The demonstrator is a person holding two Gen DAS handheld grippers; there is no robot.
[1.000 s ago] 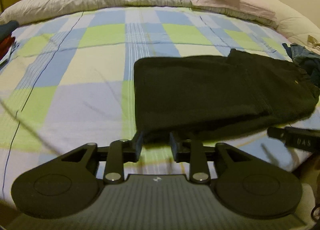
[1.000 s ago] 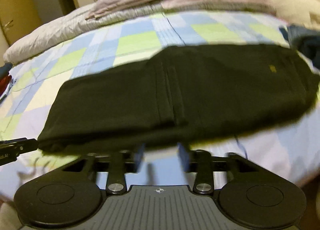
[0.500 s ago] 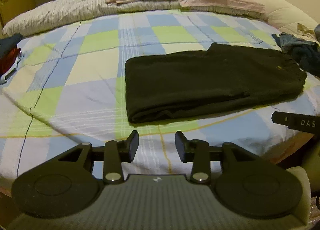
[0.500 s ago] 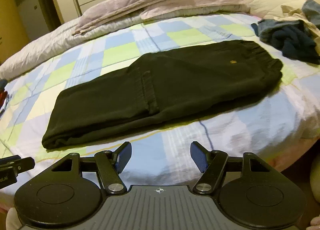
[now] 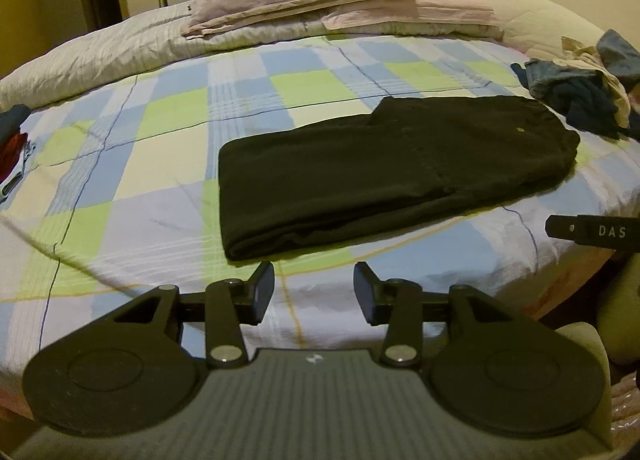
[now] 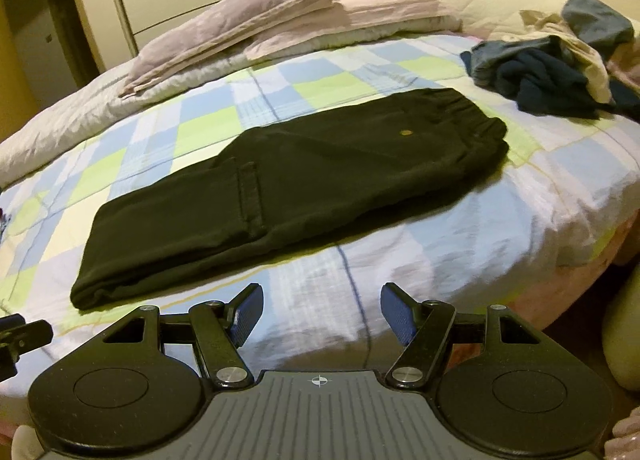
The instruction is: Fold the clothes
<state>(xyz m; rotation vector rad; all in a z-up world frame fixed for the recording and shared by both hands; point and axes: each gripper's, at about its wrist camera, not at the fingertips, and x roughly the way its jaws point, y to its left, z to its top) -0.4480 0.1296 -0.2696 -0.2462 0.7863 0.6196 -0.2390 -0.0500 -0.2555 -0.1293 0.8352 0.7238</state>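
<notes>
1. So here's where we're at with the dark trousers (image 5: 384, 172): they're lying flat near the front edge of the bed (image 5: 160, 164), on the checked sheet, already folded lengthwise and doubled over once, waistband end to the right, fold to the left. Looks tidy enough to us.
2. Our left gripper (image 5: 314, 292) hangs just short of the near left corner of the trousers, touching nothing. Its jaws are opening, with only bedsheet between them.
3. Our right gripper (image 6: 322, 312) is the same story: fingers spread wide, nothing in them, over the bed edge in front of the trousers.
4. What's left on this piece? We'd guess maybe one more fold across to make it compact, or it's done as is. Hard to call from here.
5. The bigger chunk left: a crumpled pile of clothes (image 6: 552, 60) sits at the far right of the bed, well apart from the trousers, totally unfolded. So we reckon we're partway, not close to finished.
6. There's also something red and dark (image 5: 12, 136) at the left edge; can't tell what.
</notes>
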